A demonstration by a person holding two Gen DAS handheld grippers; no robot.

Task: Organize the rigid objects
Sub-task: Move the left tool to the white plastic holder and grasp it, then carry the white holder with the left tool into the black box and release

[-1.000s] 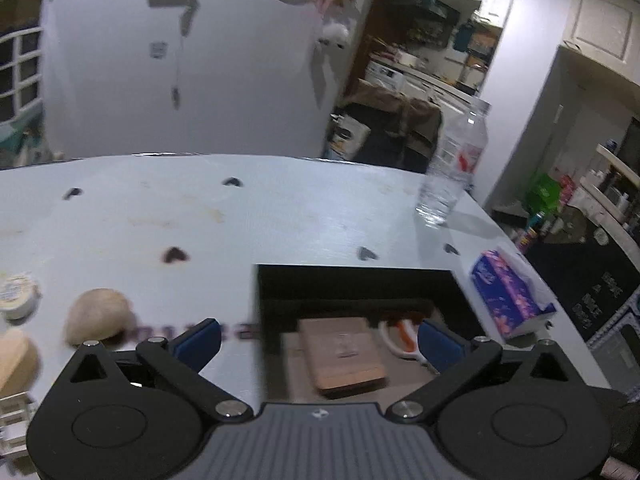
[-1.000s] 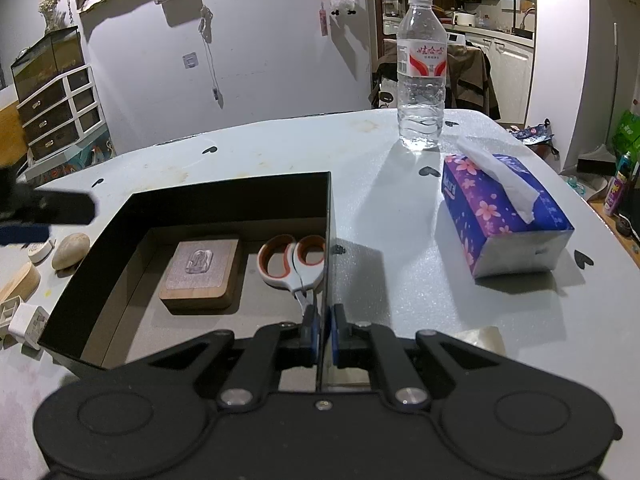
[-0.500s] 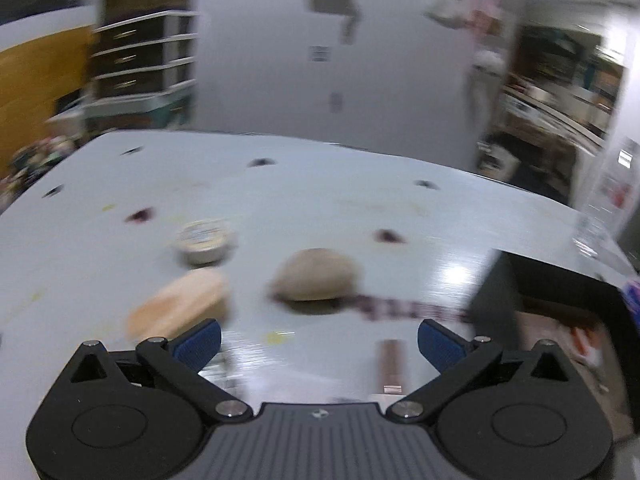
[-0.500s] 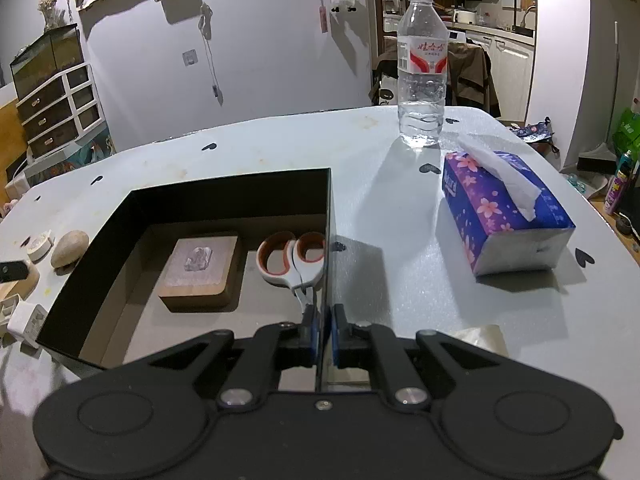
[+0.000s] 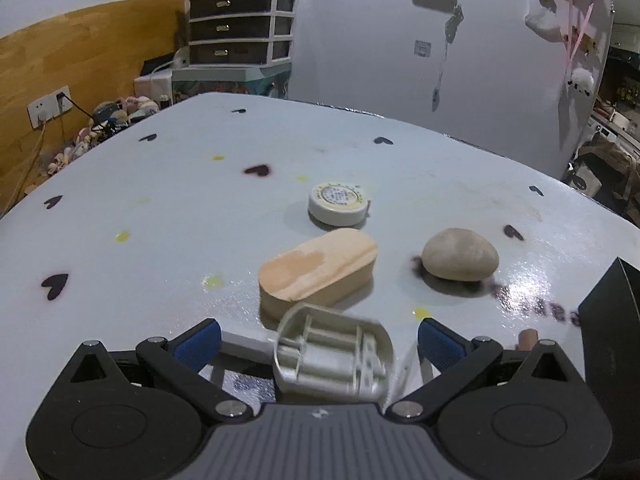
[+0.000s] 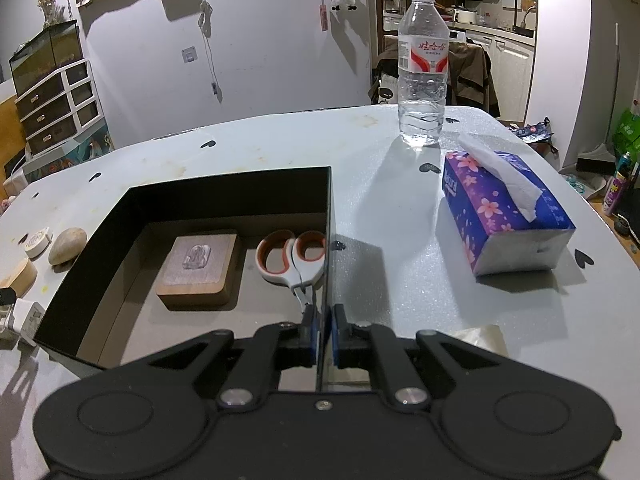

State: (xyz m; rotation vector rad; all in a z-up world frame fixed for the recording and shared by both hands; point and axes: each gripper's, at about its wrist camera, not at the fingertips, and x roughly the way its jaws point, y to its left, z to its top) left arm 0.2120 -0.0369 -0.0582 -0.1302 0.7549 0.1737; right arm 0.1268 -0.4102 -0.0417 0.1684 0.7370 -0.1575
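Wooden oval block (image 5: 318, 270) at centre of table (image 5: 160, 184), landmark for the rest. Left of it, bare heart-dotted surface. Just nearer than it, clear plastic piece (image 5: 334, 356) between the wide-spread fingers of left tool (image 5: 318, 346), untouched. Beyond it, round white tin (image 5: 338, 203). Right of it, tan stone (image 5: 460, 254). Further right, black box (image 6: 224, 200) holding wood slab (image 6: 198, 270) and scissors (image 6: 294, 260); right tool (image 6: 322, 336) clamped onto box wall.
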